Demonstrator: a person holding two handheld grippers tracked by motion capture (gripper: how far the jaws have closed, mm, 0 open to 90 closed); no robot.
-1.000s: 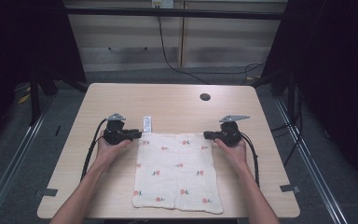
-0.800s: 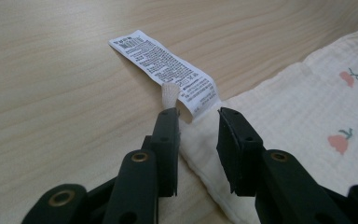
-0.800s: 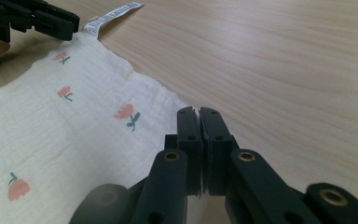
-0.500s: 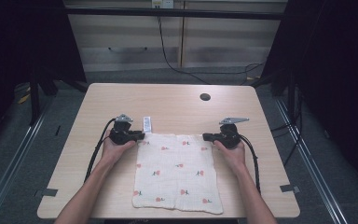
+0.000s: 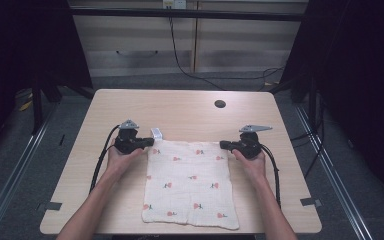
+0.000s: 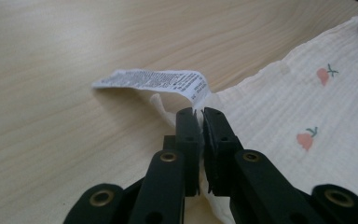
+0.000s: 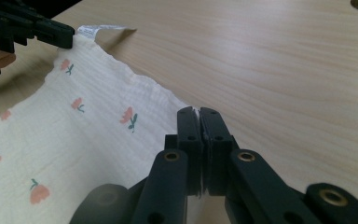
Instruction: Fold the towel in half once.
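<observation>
Nearest the viewer, two bare forearms entering from the bottom edge of the high view, one on each side of a cream crinkled-cotton cloth printed with small red flowers (image 5: 190,185), spread flat on the near half of a pale wood-grain table with rounded corners (image 5: 180,107). Near hem of the cloth just short of the table's front edge; far hem level with the two tools. Left black two-jaw gripper (image 5: 149,142) lying at the cloth's far left corner, jaws having just been closing, now pressed together on a pinch of the cloth's edge, seen up close in the left gripper view (image 6: 198,114), with folded fabric squeezed between the pads. Just beyond that corner, a white printed care label (image 6: 151,84) sticking out from the hem and resting on the wood. Right black two-jaw gripper (image 5: 224,145) at the far right corner, jaws likewise closed tight on the cloth's hem, a sliver of fabric visible between the pads in the right gripper view (image 7: 199,114). Black cables trailing back from both grippers beside the forearms. Farther back, a small dark round hole (image 5: 220,104) in the tabletop near the far right edge. Beyond the table, pale cabinet fronts (image 5: 145,47) with a black cord hanging down.
</observation>
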